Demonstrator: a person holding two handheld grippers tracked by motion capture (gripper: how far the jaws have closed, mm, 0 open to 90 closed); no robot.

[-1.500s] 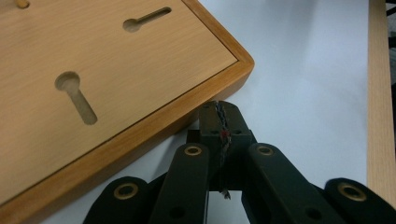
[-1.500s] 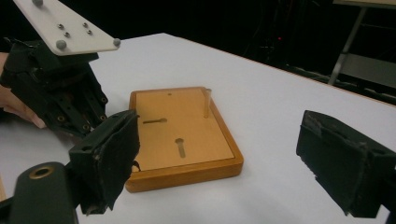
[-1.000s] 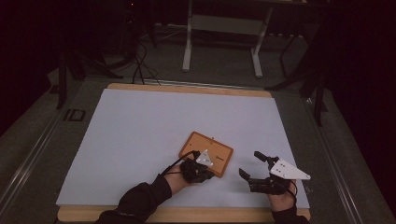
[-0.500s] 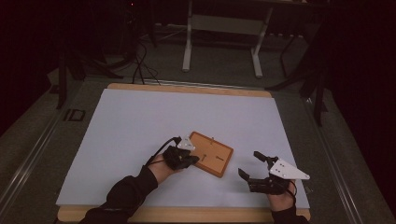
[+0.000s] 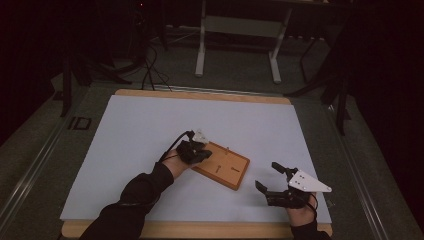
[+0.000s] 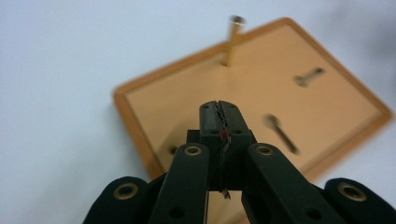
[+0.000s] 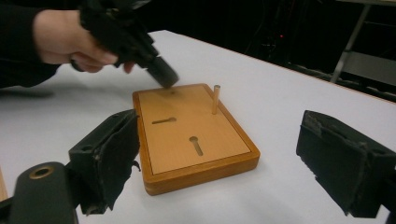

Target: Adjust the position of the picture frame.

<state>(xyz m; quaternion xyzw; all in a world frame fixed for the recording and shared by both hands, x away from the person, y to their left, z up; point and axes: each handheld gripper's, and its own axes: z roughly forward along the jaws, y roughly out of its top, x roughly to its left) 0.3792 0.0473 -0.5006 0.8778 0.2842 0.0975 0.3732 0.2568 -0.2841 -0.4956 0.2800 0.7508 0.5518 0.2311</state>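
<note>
A large white sheet (image 5: 125, 150) covered the light wooden tabletop (image 5: 200, 95). Beyond the table stood a pale metal frame on two legs (image 5: 240, 45), with what seemed black cables (image 5: 150, 65) trailing across the dark floor.

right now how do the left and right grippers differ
The left gripper has its jaws shut with nothing between them; the right gripper stands wide open. The left hangs over the wooden board; the right rests on the table, apart from the board. Both are black and hand-held.
</note>
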